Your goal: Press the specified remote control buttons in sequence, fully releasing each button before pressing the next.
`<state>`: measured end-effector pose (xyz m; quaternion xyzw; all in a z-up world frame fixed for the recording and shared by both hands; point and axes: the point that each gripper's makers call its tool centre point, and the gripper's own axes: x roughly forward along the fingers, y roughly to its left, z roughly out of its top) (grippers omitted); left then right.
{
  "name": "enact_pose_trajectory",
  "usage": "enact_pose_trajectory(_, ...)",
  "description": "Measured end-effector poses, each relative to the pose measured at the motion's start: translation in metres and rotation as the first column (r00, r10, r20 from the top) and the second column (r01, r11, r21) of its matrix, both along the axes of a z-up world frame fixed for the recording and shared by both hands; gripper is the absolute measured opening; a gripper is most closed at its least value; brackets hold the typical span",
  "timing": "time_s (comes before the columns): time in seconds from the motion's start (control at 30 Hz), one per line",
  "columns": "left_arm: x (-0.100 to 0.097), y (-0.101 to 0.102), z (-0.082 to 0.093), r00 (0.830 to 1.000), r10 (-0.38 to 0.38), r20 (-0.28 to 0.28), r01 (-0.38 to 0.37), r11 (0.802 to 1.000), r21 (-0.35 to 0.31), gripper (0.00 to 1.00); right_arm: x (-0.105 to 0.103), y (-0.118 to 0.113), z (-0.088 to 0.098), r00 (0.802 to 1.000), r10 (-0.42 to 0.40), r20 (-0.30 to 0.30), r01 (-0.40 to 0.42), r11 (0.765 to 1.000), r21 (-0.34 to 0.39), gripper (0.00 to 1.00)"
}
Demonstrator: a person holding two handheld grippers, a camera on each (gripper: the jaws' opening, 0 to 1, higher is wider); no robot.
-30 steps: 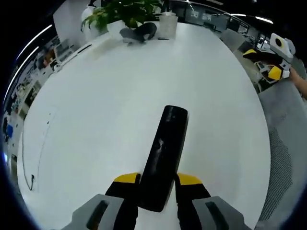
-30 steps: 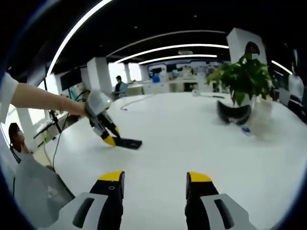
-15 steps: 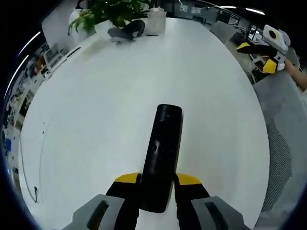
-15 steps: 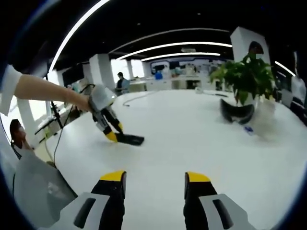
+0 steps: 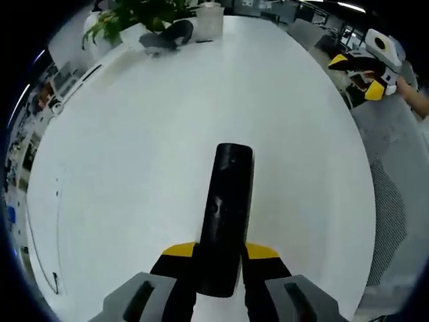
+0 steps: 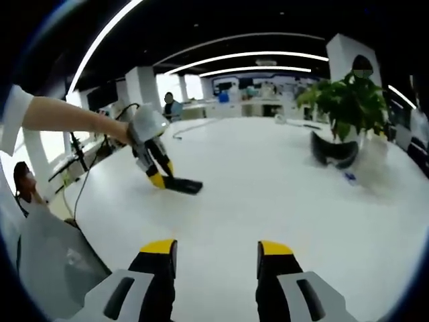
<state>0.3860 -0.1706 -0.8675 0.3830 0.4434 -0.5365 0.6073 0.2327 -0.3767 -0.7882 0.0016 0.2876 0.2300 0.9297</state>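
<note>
In the left gripper view, the left gripper [image 5: 219, 258] has its jaws closed around the near end of the black remote control [image 5: 226, 211], which rests on the white tabletop [image 5: 134, 154].

In the right gripper view, the right gripper [image 6: 216, 253] is wide open, holding nothing. To press well, I think it should approach slowly while the left holds the remote steady.

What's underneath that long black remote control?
Under the long black remote control lies the white round table. The left gripper clamps its near end, hiding that part; whether it touches the tabletop can't be told.
</note>
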Motion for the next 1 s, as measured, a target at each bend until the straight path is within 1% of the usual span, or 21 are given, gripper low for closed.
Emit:
enact_pose_trajectory(0.13,-0.002,0.0,0.0,1.0,0.02,0.012,-0.02,1.0,-0.002,0.25,0.0,-0.001,0.001,1.0,-0.008,0.005,0.008,1.0,0.001,0.45)
enact_pose_trajectory(0.23,-0.001,0.001,0.0,0.999,0.033,0.018,-0.033,0.999,-0.008,0.24,0.0,-0.001,0.0,1.0,0.001,0.005,-0.001,1.0,-0.015,0.44)
enact_pose_trajectory(0.4,-0.004,0.001,0.0,0.999,0.035,0.034,-0.035,0.999,-0.009,0.24,0.0,0.0,0.005,0.999,0.011,0.031,-0.01,1.0,-0.024,0.43)
enact_pose_trajectory(0.5,-0.005,0.002,0.0,0.998,0.055,0.037,-0.053,0.998,-0.035,0.23,0.0,-0.003,0.004,1.0,-0.002,0.028,0.003,1.0,-0.027,0.42)
enact_pose_trajectory(0.67,-0.008,0.001,0.001,0.995,0.088,0.037,-0.085,0.994,-0.075,0.23,0.001,-0.005,0.006,0.999,-0.02,0.034,0.02,1.0,-0.013,0.41)
enact_pose_trajectory(0.83,-0.012,-0.001,0.001,0.995,0.091,0.04,-0.087,0.992,-0.095,0.23,0.001,-0.004,0.004,1.0,-0.008,0.028,0.008,1.0,-0.016,0.39)
enact_pose_trajectory(1.0,-0.015,-0.002,0.001,0.994,0.1,0.041,-0.096,0.991,-0.097,0.23,0.001,-0.003,0.003,1.0,-0.003,0.024,0.003,1.0,-0.014,0.39)
